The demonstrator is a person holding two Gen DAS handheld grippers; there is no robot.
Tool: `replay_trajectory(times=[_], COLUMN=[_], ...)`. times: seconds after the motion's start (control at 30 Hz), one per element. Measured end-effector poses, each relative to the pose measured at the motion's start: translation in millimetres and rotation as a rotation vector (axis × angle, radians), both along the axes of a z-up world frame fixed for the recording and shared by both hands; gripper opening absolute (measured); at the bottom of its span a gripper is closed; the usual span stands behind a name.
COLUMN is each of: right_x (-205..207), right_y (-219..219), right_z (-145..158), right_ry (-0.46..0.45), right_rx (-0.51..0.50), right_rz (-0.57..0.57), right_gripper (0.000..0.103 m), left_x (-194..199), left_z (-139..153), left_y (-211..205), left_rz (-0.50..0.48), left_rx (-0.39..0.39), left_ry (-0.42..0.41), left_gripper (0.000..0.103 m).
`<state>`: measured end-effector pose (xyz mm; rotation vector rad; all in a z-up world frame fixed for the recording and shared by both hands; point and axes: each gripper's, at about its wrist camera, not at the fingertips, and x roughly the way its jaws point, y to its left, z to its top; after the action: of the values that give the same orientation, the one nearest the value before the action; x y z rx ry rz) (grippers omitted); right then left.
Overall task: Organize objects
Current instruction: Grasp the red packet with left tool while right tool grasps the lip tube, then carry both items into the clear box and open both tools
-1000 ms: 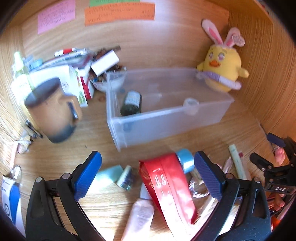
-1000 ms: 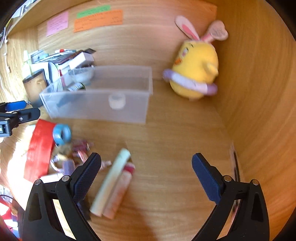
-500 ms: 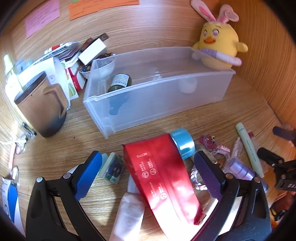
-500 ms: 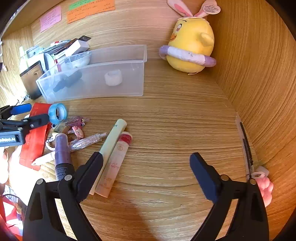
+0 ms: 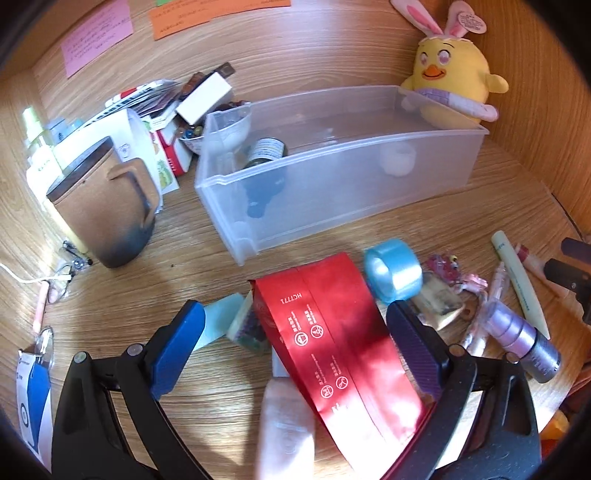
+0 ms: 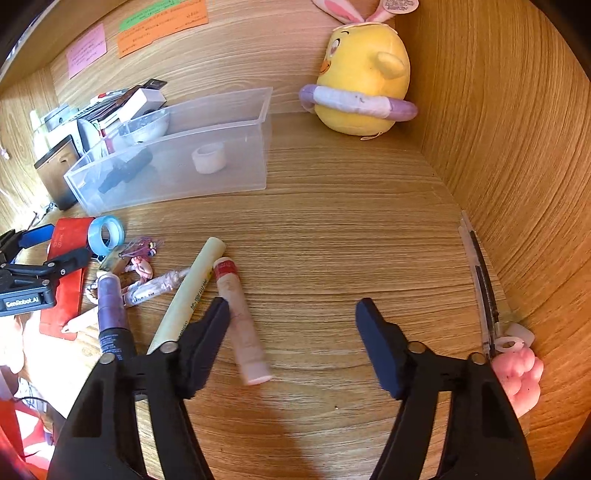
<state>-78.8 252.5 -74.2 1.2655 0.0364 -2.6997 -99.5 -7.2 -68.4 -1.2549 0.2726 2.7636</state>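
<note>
- Clear bin (image 5: 332, 192) – well beyond both sets of fingers, rigid and light.
- Red pouch (image 5: 332, 332) – lies between the spread fingers of the left gripper (image 5: 295, 328), untouched; soft and slick, best pinched across its flat sides.
- Pink tube (image 6: 240, 317) – just beside the left finger of the right gripper (image 6: 293, 321), whose jaws have just been closing, nothing between them; light, likely to roll.

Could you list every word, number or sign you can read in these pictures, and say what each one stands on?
"HC7771": printed upside down on the red pouch, above rows of small round white symbols.
"GenRobot.AI": on the body of the left claw, as the right wrist view shows it.
Too small or blurred to read: the orange note, the pink note, the pale green tube and the dark bottle's label.
</note>
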Motion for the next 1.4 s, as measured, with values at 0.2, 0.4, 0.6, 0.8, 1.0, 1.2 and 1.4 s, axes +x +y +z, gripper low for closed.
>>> replay_trajectory(times=[0.2, 0.4, 0.6, 0.8, 1.0, 1.2, 1.4], right_x=[-2, -5, -7, -11, -7, -12, -23], right_y=[-9, -13, -10, 0, 3, -2, -20], right_z=[-1, -8, -7, -6, 8, 30, 53], right_ry=[-0.005, -0.021, -0.008, 0.000, 0.043, 0.102, 0.171], right_rx=[-0.011, -0.010, 0.007, -0.028, -0.039, -0.072, -0.090], right_rz=[0.030, 0.043, 0.032, -0.010, -0.020, -0.011, 0.032], right_gripper=[0.063, 0.060, 0.027, 0.014, 0.014, 0.014, 0.014], left_x=[-2, -5, -6, 1, 5, 7, 2], left_z=[0, -1, 0, 9, 27, 46, 63], left_y=[0, 10, 14, 13, 5, 0, -1], left_rz=[-0.001, -0.016, -0.030, -0.036, -0.037, -0.029, -0.026], left_rx=[0.021, 0.017, 0.024, 0.047, 0.112, 0.170, 0.209], left_ry=[-0.012, -0.001, 0.010, 0.035, 0.060, 0.110, 0.149], left_gripper=[0.090, 0.070, 0.057, 0.057, 0.057, 0.057, 0.057])
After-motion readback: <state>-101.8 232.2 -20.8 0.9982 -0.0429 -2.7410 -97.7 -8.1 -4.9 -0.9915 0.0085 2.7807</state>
